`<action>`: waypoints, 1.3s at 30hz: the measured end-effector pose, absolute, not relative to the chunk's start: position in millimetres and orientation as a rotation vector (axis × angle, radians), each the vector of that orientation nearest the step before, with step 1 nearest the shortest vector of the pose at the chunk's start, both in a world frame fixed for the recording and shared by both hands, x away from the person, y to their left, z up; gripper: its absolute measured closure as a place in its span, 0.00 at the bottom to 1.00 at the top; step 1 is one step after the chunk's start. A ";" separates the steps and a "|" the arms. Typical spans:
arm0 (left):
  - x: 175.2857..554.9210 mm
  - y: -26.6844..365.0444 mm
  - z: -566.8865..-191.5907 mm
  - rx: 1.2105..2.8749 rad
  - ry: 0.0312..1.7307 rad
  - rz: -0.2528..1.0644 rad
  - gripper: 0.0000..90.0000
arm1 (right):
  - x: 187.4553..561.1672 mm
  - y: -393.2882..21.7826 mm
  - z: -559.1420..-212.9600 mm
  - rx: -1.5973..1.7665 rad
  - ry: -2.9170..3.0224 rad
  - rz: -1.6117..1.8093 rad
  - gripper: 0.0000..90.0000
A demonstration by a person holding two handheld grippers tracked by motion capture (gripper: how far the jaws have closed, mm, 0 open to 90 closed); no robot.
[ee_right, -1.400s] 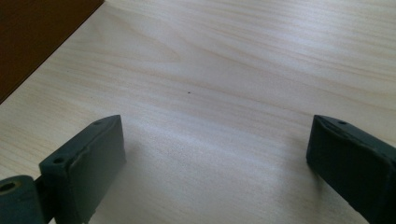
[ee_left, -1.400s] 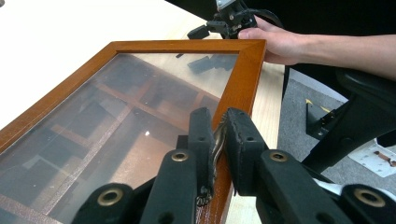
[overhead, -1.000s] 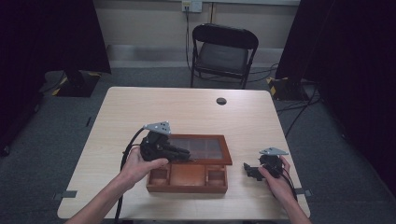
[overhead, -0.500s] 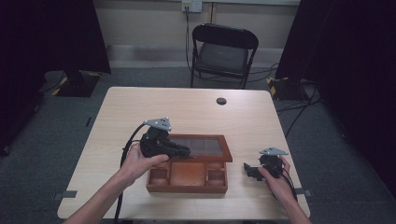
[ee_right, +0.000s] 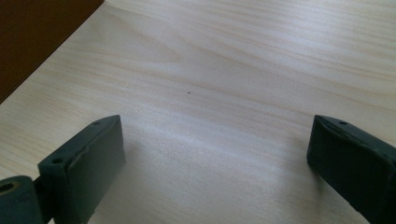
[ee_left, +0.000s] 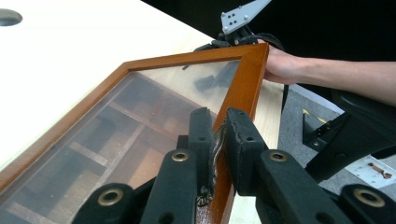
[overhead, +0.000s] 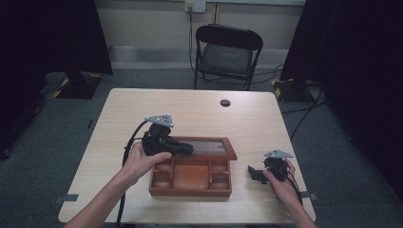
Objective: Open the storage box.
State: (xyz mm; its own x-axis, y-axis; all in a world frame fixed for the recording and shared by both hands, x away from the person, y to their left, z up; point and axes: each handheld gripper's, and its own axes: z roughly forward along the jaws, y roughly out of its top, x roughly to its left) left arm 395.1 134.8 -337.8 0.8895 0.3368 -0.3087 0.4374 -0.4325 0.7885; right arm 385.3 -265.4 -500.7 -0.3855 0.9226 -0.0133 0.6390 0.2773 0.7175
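Observation:
A brown wooden box (overhead: 190,185) with several compartments sits near the table's front edge. Its glass-paned lid (overhead: 209,147) is tilted up and stands apart from the box's front. My left gripper (overhead: 188,150) is shut on the lid's wooden frame (ee_left: 245,79) at the left end, and in the left gripper view the left gripper (ee_left: 219,135) pinches that frame edge between both pads. My right gripper (overhead: 252,172) rests on the table just right of the box. In its own view the right gripper (ee_right: 215,154) is open with bare tabletop between the jaws.
The light wood table (overhead: 199,114) has a dark round cable hole (overhead: 225,102) near its far edge. A black folding chair (overhead: 227,52) stands behind the table. The box's dark side (ee_right: 37,42) lies left of my right gripper.
My left gripper has risen slightly with the lid's frame, tilting the lid further up and showing more of the compartments. The right gripper has not moved.

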 end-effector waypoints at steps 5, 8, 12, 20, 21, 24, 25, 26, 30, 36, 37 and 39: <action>396.9 134.9 -336.7 2.059 0.561 -0.135 0.90 | 385.3 -265.4 -500.7 1.405 2.122 0.886 0.03; 397.2 134.6 -336.7 2.058 0.558 -0.139 0.90 | 385.3 -265.4 -500.7 1.406 2.123 0.887 0.03; 398.5 134.6 -335.1 2.058 0.554 -0.134 0.90 | 385.3 -265.5 -500.7 1.405 2.122 0.885 0.03; 401.6 134.5 -331.6 2.057 0.556 -0.130 0.90 | 385.3 -265.4 -500.7 1.405 2.122 0.885 0.03; 401.6 134.5 -331.6 2.057 0.556 -0.130 0.90 | 385.3 -265.4 -500.7 1.405 2.122 0.885 0.03; 402.5 134.8 -330.5 2.058 0.559 -0.127 0.90 | 385.3 -265.4 -500.7 1.405 2.122 0.885 0.03; 402.5 134.8 -330.5 2.058 0.559 -0.127 0.90 | 385.3 -265.4 -500.7 1.405 2.123 0.887 0.03; 403.3 134.6 -330.4 2.062 0.543 -0.128 0.90 | 385.3 -265.4 -500.7 1.405 2.122 0.885 0.03; 403.5 134.5 -329.9 2.063 0.540 -0.123 0.90 | 385.3 -265.4 -500.7 1.406 2.122 0.885 0.03; 405.1 135.5 -329.4 2.049 0.545 -0.128 0.90 | 385.3 -265.3 -500.7 1.406 2.121 0.884 0.03; 405.6 135.4 -329.2 2.046 0.547 -0.129 0.90 | 385.3 -265.3 -500.7 1.406 2.121 0.884 0.03; 406.4 135.3 -327.8 2.052 0.552 -0.125 0.90 | 385.3 -265.3 -500.7 1.406 2.121 0.884 0.03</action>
